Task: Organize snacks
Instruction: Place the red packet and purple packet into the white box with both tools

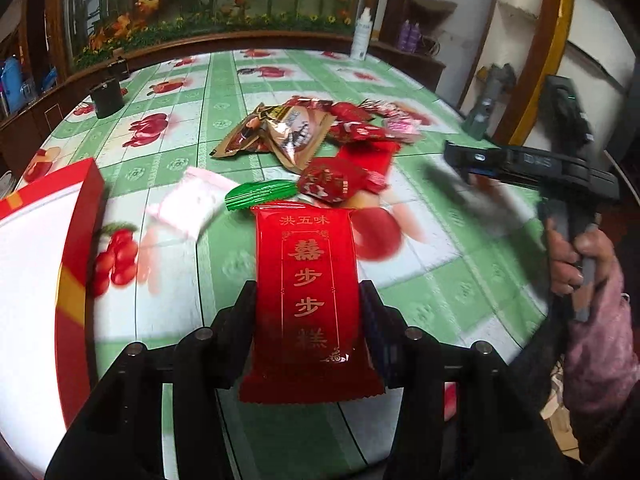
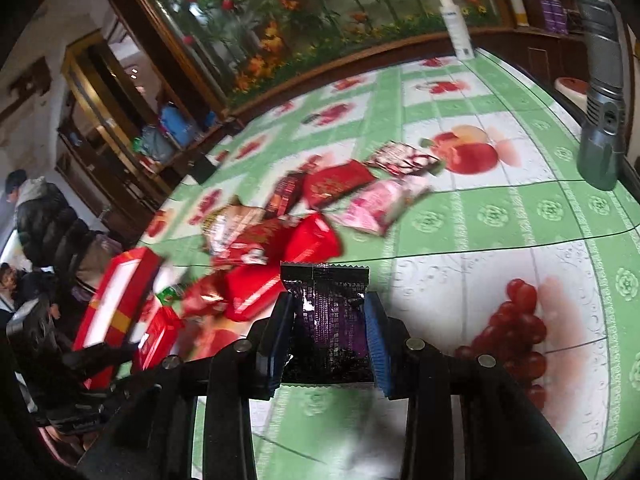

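Jaws closed on one packet each: left gripper (image 1: 308, 300) on red packet (image 1: 308, 292), right gripper (image 2: 330, 320) on purple packet (image 2: 326, 320); one red box (image 1: 48, 264) at table's (image 1: 460, 280) left edge.

So the table (image 1: 440, 292) has a green-and-white checked cloth printed with fruit: apples, cherries, grapes. Roughly mid-table there's a loose heap of snack packets (image 1: 320, 136), mostly red ones, plus a couple of brown-gold ones and a pink one on its right side. Closer to the near edge, a pale pink packet (image 1: 188, 208) and a green packet (image 1: 260, 196) lie just beside the heap. A red box (image 1: 52, 264) with a white inside sits at the left edge. A small dark cup (image 1: 106, 98) stands toward the far left, a white spray bottle (image 1: 360, 36) at the far edge, and a grey device (image 2: 602, 120) upright at the right edge.
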{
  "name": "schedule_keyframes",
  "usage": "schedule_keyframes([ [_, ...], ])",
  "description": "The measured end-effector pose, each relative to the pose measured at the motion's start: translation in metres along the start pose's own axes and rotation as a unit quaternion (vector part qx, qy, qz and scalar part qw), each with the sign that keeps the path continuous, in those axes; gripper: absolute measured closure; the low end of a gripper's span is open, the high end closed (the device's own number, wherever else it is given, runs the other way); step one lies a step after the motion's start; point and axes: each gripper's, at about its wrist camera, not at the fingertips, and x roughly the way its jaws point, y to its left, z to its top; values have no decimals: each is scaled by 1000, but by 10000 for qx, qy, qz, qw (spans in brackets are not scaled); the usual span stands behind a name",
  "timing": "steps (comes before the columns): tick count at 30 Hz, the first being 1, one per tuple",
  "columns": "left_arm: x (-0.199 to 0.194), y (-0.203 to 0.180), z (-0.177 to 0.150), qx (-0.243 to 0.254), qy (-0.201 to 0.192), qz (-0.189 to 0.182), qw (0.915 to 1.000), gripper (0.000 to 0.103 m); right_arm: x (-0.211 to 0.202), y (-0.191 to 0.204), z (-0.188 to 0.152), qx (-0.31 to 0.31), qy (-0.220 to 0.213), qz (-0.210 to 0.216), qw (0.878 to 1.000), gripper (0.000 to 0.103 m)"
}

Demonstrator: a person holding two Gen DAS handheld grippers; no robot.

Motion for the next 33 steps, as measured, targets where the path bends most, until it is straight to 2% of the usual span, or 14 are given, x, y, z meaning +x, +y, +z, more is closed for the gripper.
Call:
schedule_keyframes([
  [4, -21, -8, -22, -11, -142, -209, 9997, 55, 0, 4, -5, 70, 5, 225, 9997, 66],
  [8, -45, -7, -32, -35, -448, -162, 9989, 55, 0, 16, -9, -34, -33, 431, 9991, 66],
  [13, -77, 14, -32, -298, -925, 28, 9953, 55, 11, 41, -15, -223, 74, 645, 9976, 67],
  [18, -101, 46, -31, -580, -1280, 460, 9890, 55, 25, 71, -22, -386, 130, 839, 9956, 67],
  [21, -106, 69, -34, -837, -1314, 797, 9846, 55, 34, 87, -24, -417, 179, 969, 9943, 67],
  [25, -112, 99, -44, -1197, -1314, 1070, 9782, 55, 45, 113, -25, -470, 253, 1219, 9911, 67],
  [28, -116, 116, -50, -1335, -1336, 1346, 9727, 55, 61, 151, -27, -732, 426, 1354, 9872, 67],
  [33, -116, 139, -57, -1581, -1304, 1605, 9655, 55, 91, 213, -34, -1088, 681, 1658, 9778, 67],
])
